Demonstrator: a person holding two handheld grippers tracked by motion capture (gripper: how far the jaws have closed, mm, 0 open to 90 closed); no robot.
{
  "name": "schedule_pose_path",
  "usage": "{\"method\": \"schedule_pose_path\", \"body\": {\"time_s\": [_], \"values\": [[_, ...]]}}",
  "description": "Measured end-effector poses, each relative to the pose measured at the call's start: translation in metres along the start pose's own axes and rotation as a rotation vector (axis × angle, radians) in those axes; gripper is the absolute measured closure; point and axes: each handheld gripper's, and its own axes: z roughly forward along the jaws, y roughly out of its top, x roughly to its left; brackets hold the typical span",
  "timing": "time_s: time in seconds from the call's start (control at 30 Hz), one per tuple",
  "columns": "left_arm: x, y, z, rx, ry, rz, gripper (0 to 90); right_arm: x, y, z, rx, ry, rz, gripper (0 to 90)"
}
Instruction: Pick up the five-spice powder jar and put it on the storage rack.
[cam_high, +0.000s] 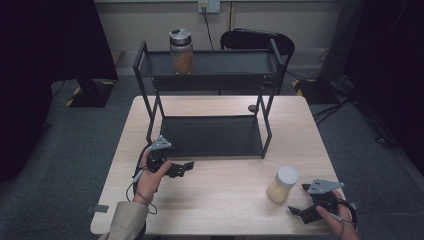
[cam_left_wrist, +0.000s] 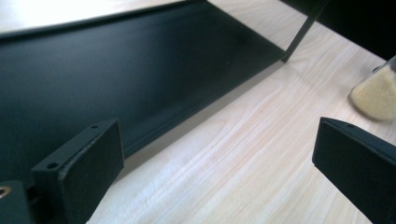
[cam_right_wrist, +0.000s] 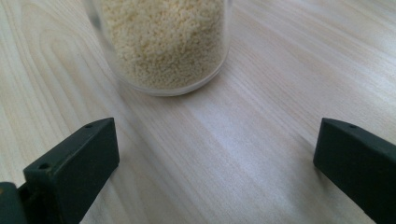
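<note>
High view: I see the jar of grain (cam_high: 282, 184) standing upright on the table (cam_high: 225, 200) at about 4 o'clock from the table's middle, well apart from the rack (cam_high: 210, 135).
Right gripper: my right gripper (cam_high: 303, 199) sits just beside the jar, at the jar's 4 o'clock, jaws spread wide and holding nothing.
Right gripper view: the jar (cam_right_wrist: 163, 42) stands ahead at 12 o'clock, a little left of the line between the jaws; bare wood lies between them, so nothing is gripped yet.
Why so placed: I judge the spread jaws are lined up to close round the jar's body, low down where the grip would be steady.
Left gripper: my left gripper (cam_high: 186, 167) rests at 9 o'clock of the table's middle, just in front of the rack's lower shelf (cam_high: 212, 136), jaws apart and empty; I take it to be waiting clear of the work.
Left gripper view: the lower shelf (cam_left_wrist: 116, 70) runs across at 11 o'clock, the jar (cam_left_wrist: 376, 91) at 2 o'clock.
Jar looks: clear round wall, pale lid, filled most of the way with fine pale-yellow grain.
Other jar: a taller jar (cam_high: 181, 51) with brownish contents stands on the rack's top shelf (cam_high: 230, 62), toward its left end.
</note>
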Motion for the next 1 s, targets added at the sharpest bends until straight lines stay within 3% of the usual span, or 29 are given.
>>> {"method": "schedule_pose_path", "body": {"time_s": [0.5, 1.0], "values": [[0.0, -0.028, 0.003, 0.04, 0.025, -0.015, 1.5, 0.0, 0.0, 0.0, 0.0, 0.0, 0.0, 0.0], [-0.006, -0.039, -0.003, 0.097, 0.082, 0.039, 1.5, 0.0, 0.0, 0.0, 0.0, 0.0, 0.0, 0.0]]}}
